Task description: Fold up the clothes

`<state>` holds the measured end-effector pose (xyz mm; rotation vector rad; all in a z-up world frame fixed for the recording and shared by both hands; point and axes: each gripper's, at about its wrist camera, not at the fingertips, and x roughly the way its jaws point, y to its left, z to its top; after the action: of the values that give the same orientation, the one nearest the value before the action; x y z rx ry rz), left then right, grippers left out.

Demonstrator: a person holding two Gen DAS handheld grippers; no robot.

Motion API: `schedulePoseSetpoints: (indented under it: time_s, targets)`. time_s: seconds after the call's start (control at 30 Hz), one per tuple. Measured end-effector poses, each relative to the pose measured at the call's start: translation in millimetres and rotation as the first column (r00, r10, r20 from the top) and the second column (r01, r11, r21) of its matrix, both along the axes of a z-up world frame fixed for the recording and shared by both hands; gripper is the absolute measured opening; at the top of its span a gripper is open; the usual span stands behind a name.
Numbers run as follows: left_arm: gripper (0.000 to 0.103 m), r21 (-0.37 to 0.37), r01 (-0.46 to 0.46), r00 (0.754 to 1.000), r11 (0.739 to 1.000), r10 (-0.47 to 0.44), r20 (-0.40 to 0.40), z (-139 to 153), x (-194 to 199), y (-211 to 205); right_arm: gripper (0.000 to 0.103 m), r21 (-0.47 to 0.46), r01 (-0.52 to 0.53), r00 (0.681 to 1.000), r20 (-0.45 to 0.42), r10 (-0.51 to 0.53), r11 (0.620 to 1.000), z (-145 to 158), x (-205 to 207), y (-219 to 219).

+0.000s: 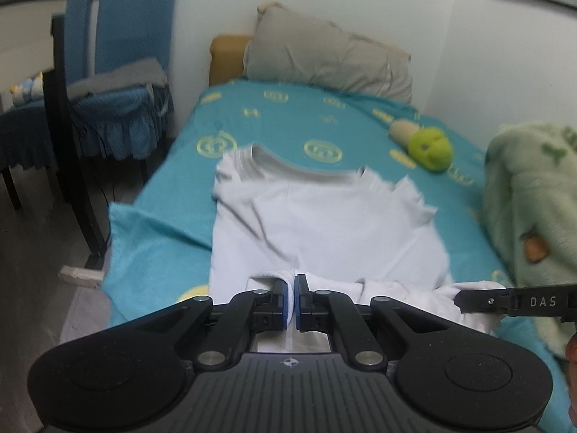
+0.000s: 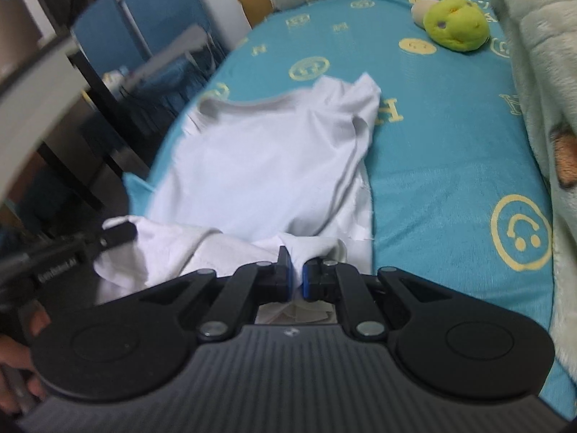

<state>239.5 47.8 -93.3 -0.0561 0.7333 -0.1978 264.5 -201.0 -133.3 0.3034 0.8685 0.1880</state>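
The white T-shirt [image 1: 324,223] on the bed [image 1: 173,238] is light and limp — both grippers, left [image 1: 291,301] and right [image 2: 296,276], have jaws clenched on its near hem (bunched, likely to sag).

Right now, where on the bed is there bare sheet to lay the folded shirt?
Bare sheet lies right of the white shirt, bordered by the green blanket. Another strip runs between the collar and the grey pillow. The far right is crowded by the green plush toy. The left bed edge has little room.
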Motion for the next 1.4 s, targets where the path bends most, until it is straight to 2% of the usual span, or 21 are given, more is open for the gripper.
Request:
schedulePoseSetpoints:
  time_s: [0.17,0.27,0.33,0.37,0.4,0.47,0.5,0.53,0.57,0.6,0.63,0.7,0.77,0.93,1.0,1.2,1.3,1.4]
  targets:
    - [0.006,0.026,0.018,0.998,1.000,-0.016,-0.063,-32.7,15.1,-2.1,0.009,-0.007,0.005,1.000,-0.022,-0.005,1.000,-21.5,8.2,0.3]
    - [0.008,0.033,0.025,0.998,0.999,-0.023,-0.063,-34.4,15.8,-1.9,0.010,-0.009,0.006,1.000,-0.019,-0.006,1.000,-20.5,7.7,0.9]
    - [0.013,0.027,0.021,0.998,0.999,-0.019,-0.056,-33.2,13.0,-0.8,0.010,0.000,0.010,1.000,-0.020,-0.010,1.000,-18.7,6.7,0.0]
    - [0.021,0.027,0.015,0.999,1.000,-0.013,-0.051,-32.1,10.9,-0.3,0.010,0.007,0.015,1.000,-0.021,-0.015,1.000,-17.6,6.2,-0.7]
    - [0.036,0.031,0.007,0.999,0.999,-0.006,-0.050,-30.9,8.9,0.2,0.011,0.016,0.020,1.000,-0.022,-0.020,1.000,-16.3,5.7,-1.6]
    - [0.051,0.035,-0.003,1.000,0.999,0.004,-0.030,-21.9,-1.4,-0.2,0.015,0.039,0.028,0.999,-0.023,-0.027,0.999,-11.9,4.2,-3.6]
    - [0.059,0.035,-0.006,1.000,0.999,0.007,-0.016,-15.8,-7.6,-0.2,0.026,0.043,0.030,0.999,-0.014,-0.030,0.999,-8.5,2.2,-4.0]
    - [0.064,0.038,-0.012,1.000,0.999,0.012,0.000,-9.5,-13.1,0.2,0.051,0.034,0.035,0.999,0.005,-0.036,0.999,-3.7,-1.5,-3.6]
    - [0.075,0.045,-0.021,1.000,0.999,0.020,0.022,-1.9,-20.0,0.6,0.068,0.024,0.041,0.999,0.029,-0.042,0.999,1.7,-5.9,-3.1]
    - [0.084,0.053,-0.030,0.999,0.998,0.028,0.044,5.8,-27.1,1.0,0.098,0.005,0.049,0.997,0.066,-0.049,0.999,9.0,-12.3,-1.6]
    - [0.086,0.051,-0.033,0.997,0.998,0.029,0.068,12.6,-34.7,1.4,0.103,-0.022,0.055,0.993,0.108,-0.052,0.998,17.2,-19.7,1.3]
    - [0.093,0.040,-0.031,0.994,0.999,0.027,0.107,26.3,-50.6,2.2,0.103,-0.070,0.068,0.981,0.188,-0.054,0.995,33.5,-34.3,6.9]
    - [0.101,0.027,-0.045,0.989,0.999,0.041,0.142,40.5,-69.1,2.7,0.103,-0.076,0.076,0.972,0.226,-0.057,0.994,46.1,-48.7,9.5]
    - [0.103,0.051,-0.043,0.977,0.998,0.031,0.213,65.5,-109.4,1.0,0.103,-0.073,0.084,0.961,0.269,-0.061,0.994,67.5,-86.8,12.9]
    - [0.103,0.061,-0.041,0.976,0.997,0.027,0.215,70.8,-122.3,-1.0,0.103,-0.093,0.093,0.956,0.285,-0.063,0.991,73.1,-103.5,14.7]
    - [0.103,0.025,-0.050,0.991,0.998,0.046,0.129,69.2,-154.1,3.8,0.103,-0.079,0.121,0.943,0.320,-0.090,0.989,82.4,-140.8,15.9]
    - [0.103,-0.017,-0.075,0.996,0.997,0.076,0.036,60.3,-161.5,9.6,0.103,-0.088,0.115,0.941,0.328,-0.080,0.990,81.1,-149.9,19.5]
    - [0.103,-0.081,-0.112,0.992,0.990,0.107,-0.061,48.8,-161.7,19.8,0.103,-0.118,0.098,0.941,0.335,-0.053,0.988,79.8,-149.9,26.2]
